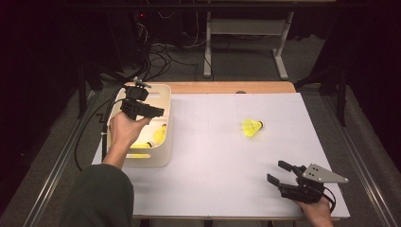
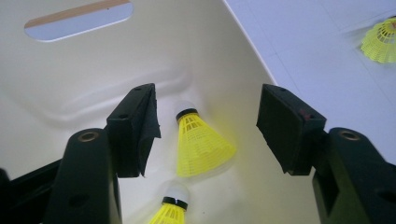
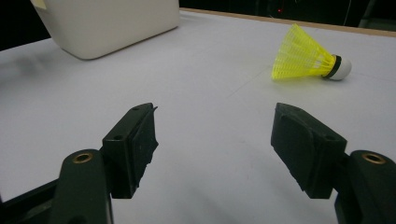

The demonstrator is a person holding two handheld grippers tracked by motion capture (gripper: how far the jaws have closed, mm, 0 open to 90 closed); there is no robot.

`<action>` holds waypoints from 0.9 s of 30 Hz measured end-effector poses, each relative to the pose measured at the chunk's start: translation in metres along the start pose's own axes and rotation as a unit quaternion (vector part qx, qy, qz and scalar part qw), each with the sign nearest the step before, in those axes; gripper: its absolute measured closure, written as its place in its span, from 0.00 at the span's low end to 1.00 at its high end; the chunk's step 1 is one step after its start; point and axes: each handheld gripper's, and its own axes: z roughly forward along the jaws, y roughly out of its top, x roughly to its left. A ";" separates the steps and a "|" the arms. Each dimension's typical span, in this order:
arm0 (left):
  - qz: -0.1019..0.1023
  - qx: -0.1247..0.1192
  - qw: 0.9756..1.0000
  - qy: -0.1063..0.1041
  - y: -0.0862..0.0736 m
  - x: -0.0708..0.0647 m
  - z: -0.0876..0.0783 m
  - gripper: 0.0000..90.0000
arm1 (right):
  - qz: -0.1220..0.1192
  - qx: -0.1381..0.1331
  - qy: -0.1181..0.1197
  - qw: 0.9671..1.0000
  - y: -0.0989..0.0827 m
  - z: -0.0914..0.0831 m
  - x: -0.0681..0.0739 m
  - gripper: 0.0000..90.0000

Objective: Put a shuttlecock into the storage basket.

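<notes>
Left hand: my left hand (image 1: 124, 130) is raised over the cream bin (image 1: 163, 158) at the table's left side, forearm coming up from the near edge, wrist bent so the gripper tips down into the bin.
Left gripper: my left gripper (image 2: 208, 130) stands wide, nothing between the pads, nothing held; in the high view it sits above the bin's far half (image 1: 158, 112).
Shuttlecock under the jaws: a yellow shuttlecock (image 2: 201, 144) lies on the bin floor below the gap between my jaws, touching neither pad; in the left gripper view its long axis runs from the white cork at upper left to the open skirt at lower right.
Second shuttlecock in bin: another shuttlecock (image 2: 170, 210) lies just nearer to me, cork up in that view, skirt cut off by the frame edge.
Right hand: my right hand (image 1: 316, 208) rests low at the near right corner of the white table (image 1: 213, 156), gripper angled toward the far left.
Right gripper: my right gripper (image 3: 212, 140) is wide apart and empty, bare table beneath it; the high view shows it at (image 1: 280, 172).
Loose shuttlecock: a third shuttlecock (image 1: 252, 127) lies on its side on the table right of centre, well apart from both grippers; its axis runs roughly left to right, skirt left, cork right (image 3: 310, 60).
</notes>
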 end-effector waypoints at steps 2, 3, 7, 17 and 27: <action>0.001 0.000 1.000 -0.003 0.000 -0.001 0.000 0.43 | -0.003 0.000 0.001 1.000 0.000 0.000 0.000 0.35; 0.001 0.000 1.000 -0.003 0.000 -0.002 0.000 0.43 | -0.003 0.000 0.001 1.000 0.000 0.000 0.000 0.35; 0.004 0.002 1.000 -0.006 0.001 -0.004 0.001 0.43 | -0.002 0.000 0.001 1.000 0.000 0.000 0.000 0.35; 0.013 -0.001 1.000 -0.011 0.003 -0.012 -0.002 0.43 | -0.003 -0.001 0.001 1.000 0.000 0.000 0.000 0.35; 0.026 -0.006 0.999 -0.020 0.008 -0.023 -0.003 0.43 | -0.002 -0.001 0.001 1.000 0.000 -0.001 0.000 0.35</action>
